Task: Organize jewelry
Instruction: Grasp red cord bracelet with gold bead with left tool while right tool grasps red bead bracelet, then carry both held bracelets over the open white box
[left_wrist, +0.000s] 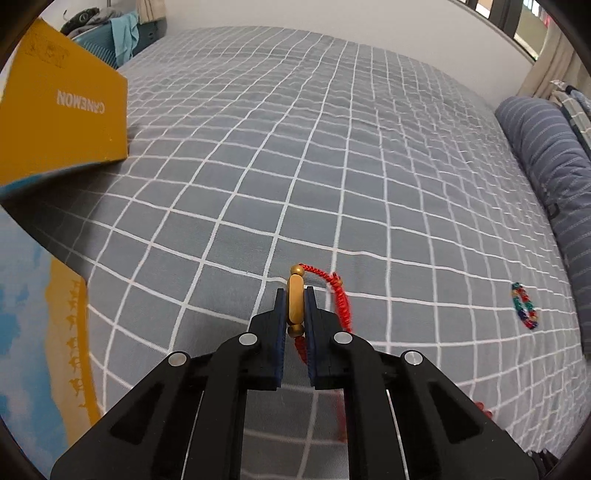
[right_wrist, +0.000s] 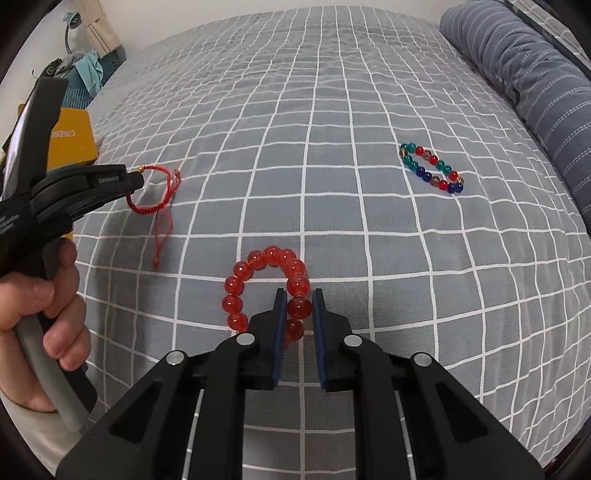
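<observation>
Left wrist view: the left hand-held gripper (left_wrist: 295, 295) is clenched on the gold bar charm of a red cord bracelet (left_wrist: 338, 295), the charm pinched upright between the blue pads (left_wrist: 312, 332). The braided cord loops to the right of the fingers and its tail drops below them. The bracelet hangs above a bed (left_wrist: 332, 147) covered with a grey sheet gridded in white. To the left, near the gripper, stands a yellow box (left_wrist: 62, 110) with white lettering, and a blue-and-yellow printed surface (left_wrist: 44, 332) fills the lower left edge. A multicoloured bead bracelet (left_wrist: 524, 305) lies flat on the sheet, well apart to the right, near a rolled striped blue quilt (left_wrist: 546, 155) along the bed's right side.

Right wrist view: the right hand-held gripper (right_wrist: 298, 302) grasps a red bead bracelet (right_wrist: 267, 291), one bead held between its pads; the rest of the ring curves up and to the left, and whether it touches the sheet cannot be told. The left hand (right_wrist: 44, 302) holds its tool at the left edge, the red cord bracelet (right_wrist: 155, 195) dangling from its tip, tail hanging toward the sheet. The bead bracelet of green, red and blue beads (right_wrist: 430, 168) rests far right, beside the quilt (right_wrist: 535, 74). Nothing lies between the two grippers.
</observation>
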